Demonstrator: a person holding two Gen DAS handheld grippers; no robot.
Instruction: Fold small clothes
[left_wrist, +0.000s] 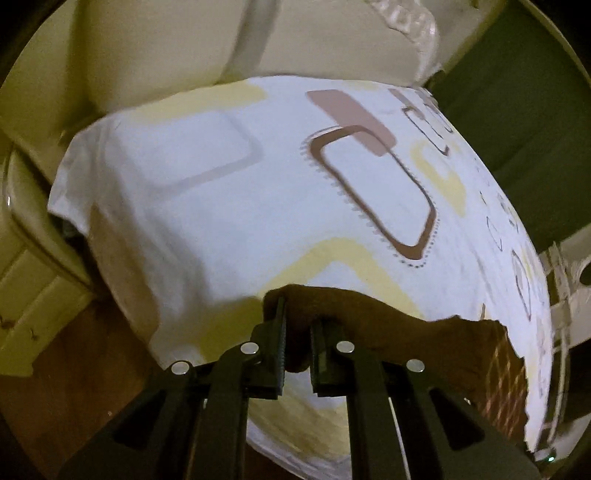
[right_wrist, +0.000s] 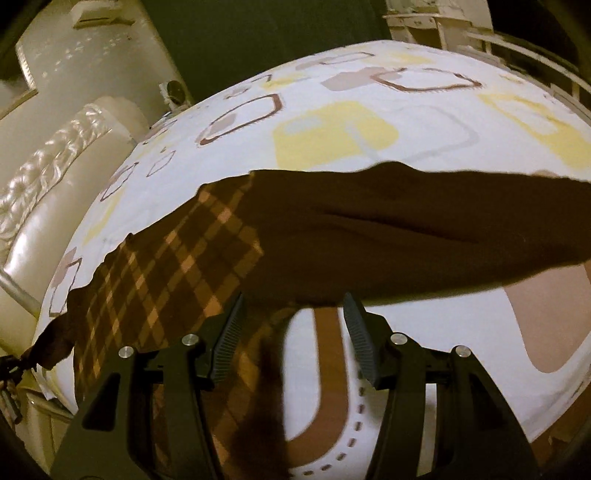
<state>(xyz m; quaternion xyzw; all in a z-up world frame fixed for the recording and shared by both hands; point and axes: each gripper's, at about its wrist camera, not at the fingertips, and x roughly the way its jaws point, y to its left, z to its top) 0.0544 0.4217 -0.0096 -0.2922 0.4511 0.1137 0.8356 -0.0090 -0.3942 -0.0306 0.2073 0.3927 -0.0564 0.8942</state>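
Observation:
A small brown garment with a plaid part (right_wrist: 173, 266) and a plain dark brown part (right_wrist: 406, 236) lies spread on the bed sheet (right_wrist: 369, 122). In the left wrist view my left gripper (left_wrist: 297, 332) is shut on the garment's plain brown edge (left_wrist: 351, 310), pinching a fold of cloth between its pads; its plaid part (left_wrist: 506, 373) shows at the right. In the right wrist view my right gripper (right_wrist: 293, 306) is open, with its jaws wide apart just above the near edge of the garment, holding nothing.
The bed has a white sheet (left_wrist: 221, 192) with yellow and brown rounded-square prints. A cream padded headboard (right_wrist: 55, 192) stands at the left of the right wrist view. A cream cabinet (left_wrist: 29, 280) and wooden floor (left_wrist: 92, 369) are beside the bed.

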